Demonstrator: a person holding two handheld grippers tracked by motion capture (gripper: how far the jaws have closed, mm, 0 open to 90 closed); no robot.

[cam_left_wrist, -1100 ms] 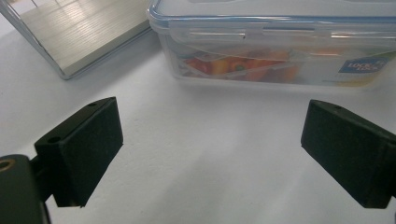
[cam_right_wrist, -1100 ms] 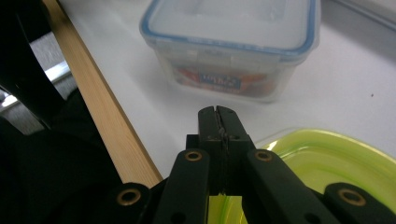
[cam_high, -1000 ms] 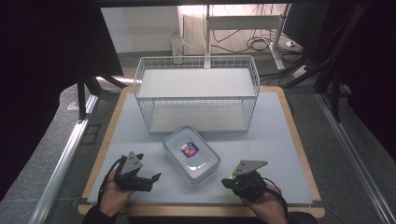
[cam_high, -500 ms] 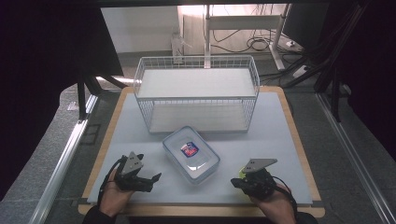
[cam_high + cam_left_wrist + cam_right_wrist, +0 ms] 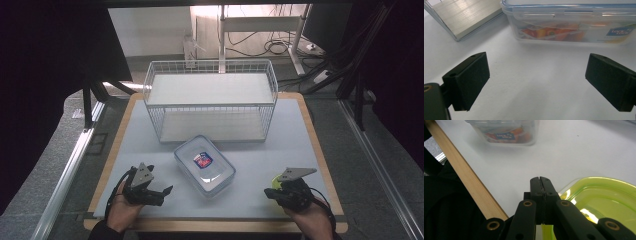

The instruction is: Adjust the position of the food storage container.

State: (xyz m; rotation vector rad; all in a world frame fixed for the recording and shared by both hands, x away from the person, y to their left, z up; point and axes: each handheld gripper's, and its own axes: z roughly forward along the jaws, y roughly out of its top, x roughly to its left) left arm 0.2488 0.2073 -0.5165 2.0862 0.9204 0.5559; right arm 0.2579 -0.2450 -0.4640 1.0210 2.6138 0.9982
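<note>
My right gripper (image 5: 541, 180) is clamped on a green lid (image 5: 604, 197) at the surface's (image 5: 300, 130) near right; left gripper (image 5: 536, 82) wide, facing the clear container (image 5: 205, 164); wire basket (image 5: 210, 100) behind

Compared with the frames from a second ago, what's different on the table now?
The right gripper, jaws shut on a yellow-green lid, has slid rightward along the table's near edge, away from the clear container. The left gripper stays put with jaws open; container and wire basket are unmoved.
</note>
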